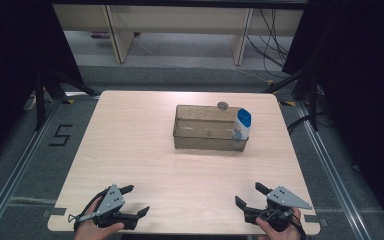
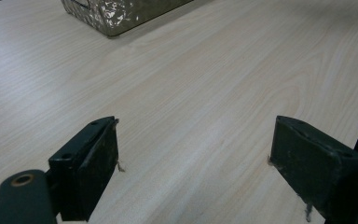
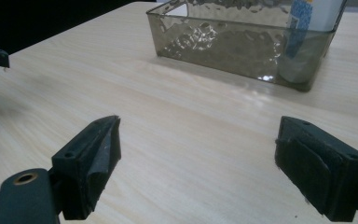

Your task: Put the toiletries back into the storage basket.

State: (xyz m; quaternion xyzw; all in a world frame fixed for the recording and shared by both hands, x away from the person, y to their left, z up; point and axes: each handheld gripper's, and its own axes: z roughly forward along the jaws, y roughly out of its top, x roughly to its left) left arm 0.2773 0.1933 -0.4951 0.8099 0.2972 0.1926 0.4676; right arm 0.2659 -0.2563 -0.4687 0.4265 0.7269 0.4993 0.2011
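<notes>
A smoky clear plastic bin [image 1: 200, 142] stands on the far middle of the table, also seen in the right gripper view [image 3: 223, 46] and as a corner in the left gripper view [image 2: 116, 16]. A white bottle with a blue cap [image 1: 241, 123] stands upright inside its right end [image 3: 307, 28]. My left gripper [image 1: 135, 201] rests open near the front left edge, jaws wide over bare wood [image 2: 196, 154]. At the front right my right gripper [image 1: 250, 194] is open too, nothing between its jaws [image 3: 198, 158].
A small round grey object [image 1: 223, 105] lies just behind the bin. The light wooden table [image 1: 145, 150] has bare room between the grippers and the bin. Black stands and cables flank the table on the floor.
</notes>
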